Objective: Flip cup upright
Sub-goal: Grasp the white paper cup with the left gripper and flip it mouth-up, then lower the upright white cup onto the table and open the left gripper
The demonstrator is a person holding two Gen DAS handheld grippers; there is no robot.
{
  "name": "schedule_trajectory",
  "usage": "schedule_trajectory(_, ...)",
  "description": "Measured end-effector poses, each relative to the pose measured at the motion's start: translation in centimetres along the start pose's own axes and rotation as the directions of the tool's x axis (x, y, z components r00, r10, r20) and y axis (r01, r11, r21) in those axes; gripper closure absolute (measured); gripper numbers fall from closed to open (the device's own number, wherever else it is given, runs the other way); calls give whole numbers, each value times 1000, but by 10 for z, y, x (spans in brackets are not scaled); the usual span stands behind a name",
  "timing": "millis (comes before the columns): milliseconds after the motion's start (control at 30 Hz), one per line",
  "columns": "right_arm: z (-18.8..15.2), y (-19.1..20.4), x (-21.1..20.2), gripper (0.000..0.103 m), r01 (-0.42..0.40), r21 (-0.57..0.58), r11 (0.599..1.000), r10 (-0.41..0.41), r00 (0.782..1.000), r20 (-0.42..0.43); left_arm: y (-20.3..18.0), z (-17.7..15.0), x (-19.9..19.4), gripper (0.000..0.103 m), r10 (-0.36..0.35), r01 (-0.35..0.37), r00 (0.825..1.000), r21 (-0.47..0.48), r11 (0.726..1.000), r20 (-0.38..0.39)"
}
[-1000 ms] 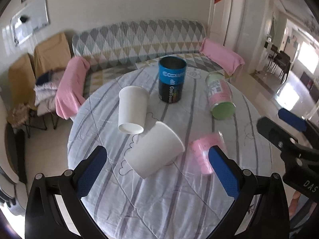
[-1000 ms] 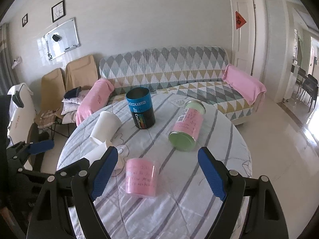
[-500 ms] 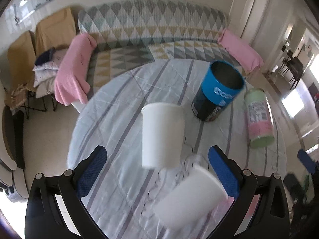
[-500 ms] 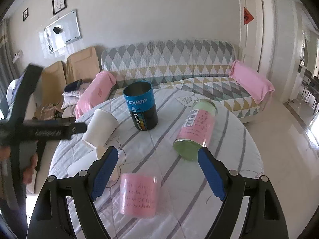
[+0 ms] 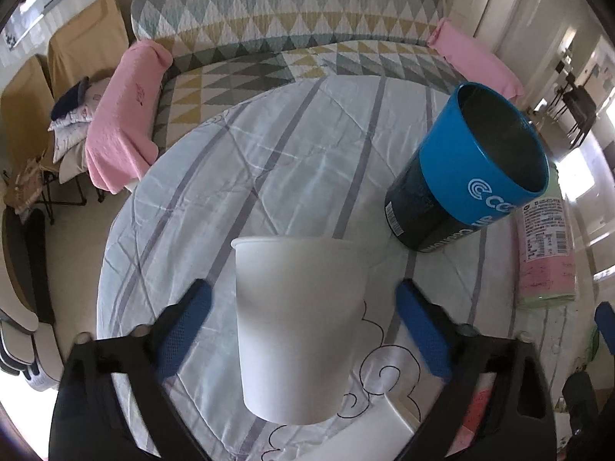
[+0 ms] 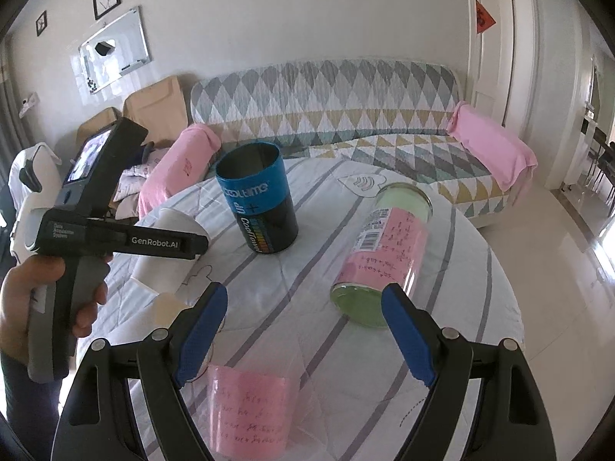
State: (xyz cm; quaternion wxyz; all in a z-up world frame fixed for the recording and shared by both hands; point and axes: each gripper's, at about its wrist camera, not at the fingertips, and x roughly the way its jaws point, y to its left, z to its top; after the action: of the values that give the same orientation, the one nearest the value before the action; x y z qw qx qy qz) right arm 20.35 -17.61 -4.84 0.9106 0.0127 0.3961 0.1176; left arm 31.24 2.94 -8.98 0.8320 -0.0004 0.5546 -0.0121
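A white paper cup [image 5: 300,326] stands upside down on the round striped table [image 5: 246,176], between the spread blue fingers of my left gripper [image 5: 303,326], which is open around it without touching. The same cup shows in the right wrist view [image 6: 169,253], partly hidden behind the left gripper's body. A second white cup [image 5: 369,430] lies on its side at the near edge. My right gripper [image 6: 303,330] is open and empty, above an upside-down pink cup [image 6: 250,407].
A blue and black can [image 5: 465,176] stands open-topped to the right of the white cup. A pink and green jar [image 6: 384,257] lies on its side on the table's right. A patterned sofa [image 6: 326,103] stands behind the table.
My left gripper has moved forward and down over the upside-down white cup, which now sits between its fingers. My right gripper has shifted slightly and stayed open.
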Motion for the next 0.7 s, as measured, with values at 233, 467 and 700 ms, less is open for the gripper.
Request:
schedule_trajectory(233,0,0,8,19,4,4,1000,-4,1000,-13,2,-9,-21,35,20,-21,996,14,1000,90)
schedule_trajectory(467,-1,1,7,19,24,7,1000,-24,1000,-8,3,-20,-44,35,10,-16,989,37,999,148)
schedule_trajectory(700,-1,3,8,19,49,-1,999,-49,999,-8,2,-27,-52,35,11,-18,986,42,999,165)
